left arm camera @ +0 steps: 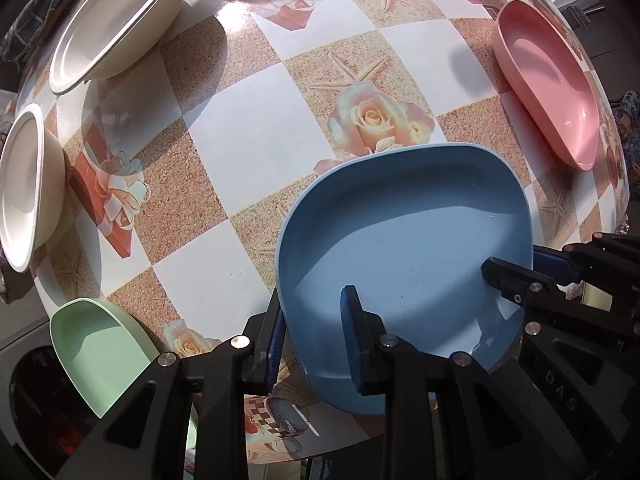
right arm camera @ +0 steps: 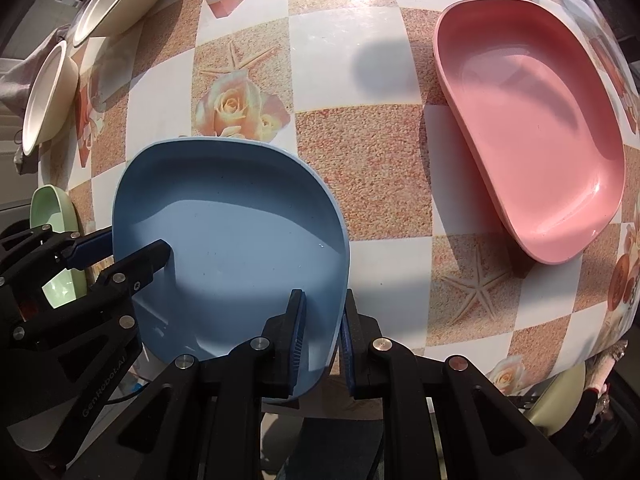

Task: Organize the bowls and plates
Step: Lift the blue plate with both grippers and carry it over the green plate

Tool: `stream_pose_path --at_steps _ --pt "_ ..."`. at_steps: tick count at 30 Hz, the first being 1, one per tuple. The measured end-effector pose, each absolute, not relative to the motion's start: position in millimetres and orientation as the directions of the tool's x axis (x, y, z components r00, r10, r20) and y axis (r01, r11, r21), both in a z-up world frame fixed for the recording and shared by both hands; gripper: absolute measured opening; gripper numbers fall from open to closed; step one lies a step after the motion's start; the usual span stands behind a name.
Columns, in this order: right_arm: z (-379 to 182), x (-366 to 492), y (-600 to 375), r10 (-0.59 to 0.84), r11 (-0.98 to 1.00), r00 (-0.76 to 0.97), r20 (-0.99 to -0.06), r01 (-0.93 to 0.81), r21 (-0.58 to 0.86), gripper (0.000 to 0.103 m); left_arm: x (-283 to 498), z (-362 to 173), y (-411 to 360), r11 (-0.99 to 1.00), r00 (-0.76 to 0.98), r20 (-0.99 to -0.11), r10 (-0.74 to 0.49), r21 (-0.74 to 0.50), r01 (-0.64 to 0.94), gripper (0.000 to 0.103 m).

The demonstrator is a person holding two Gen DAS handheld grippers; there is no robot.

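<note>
A blue plate (left arm camera: pixel 404 248) lies at the table's near edge; it also shows in the right wrist view (right arm camera: pixel 232 236). My left gripper (left arm camera: pixel 312 320) straddles its left rim, one finger inside and one outside, jaws a little apart around the rim. My right gripper (right arm camera: pixel 322 320) straddles its right rim the same way, and shows at the right of the left wrist view (left arm camera: pixel 520 264). A pink plate (right arm camera: pixel 532 120) lies far right. A green plate (left arm camera: pixel 96 344) lies near left. Two cream bowls (left arm camera: pixel 120 20) (left arm camera: pixel 28 184) sit at the far left.
The table (left arm camera: pixel 256 136) has a checkered cloth with roses and starfish. A yellow-green dish (right arm camera: pixel 560 396) sits below the table's right edge. Cloth lies past the far left edge.
</note>
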State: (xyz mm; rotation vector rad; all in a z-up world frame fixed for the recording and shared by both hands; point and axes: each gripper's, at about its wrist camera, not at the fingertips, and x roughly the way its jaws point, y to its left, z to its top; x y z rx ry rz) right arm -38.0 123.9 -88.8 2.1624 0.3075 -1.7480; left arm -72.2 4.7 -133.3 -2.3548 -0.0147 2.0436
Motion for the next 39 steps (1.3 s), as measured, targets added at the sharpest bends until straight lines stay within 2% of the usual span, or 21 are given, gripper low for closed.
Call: stream_pose_path --at_steps 10,28,39 --pt "-84.8 -43.8 135.2 -0.076 -0.933 0.219 -0.973 0.330 0.147 0.018 -80.0 -131.2 17.6 -0.996 0.170 -0.985 -0.007 -0.008 -0.085 0.029" --pt "-76.9 -56.7 162.7 -0.138 -0.935 0.223 -0.965 0.293 0.201 0.018 -79.6 -131.0 26.3 -0.993 0.162 -0.987 -0.014 -0.006 -0.122 0.030" --pt "-73.9 -32.1 173.7 -0.156 -0.955 0.246 -0.957 0.211 0.210 0.019 -42.9 -132.2 29.1 -0.972 0.198 -0.980 -0.023 -0.024 -0.234 0.030"
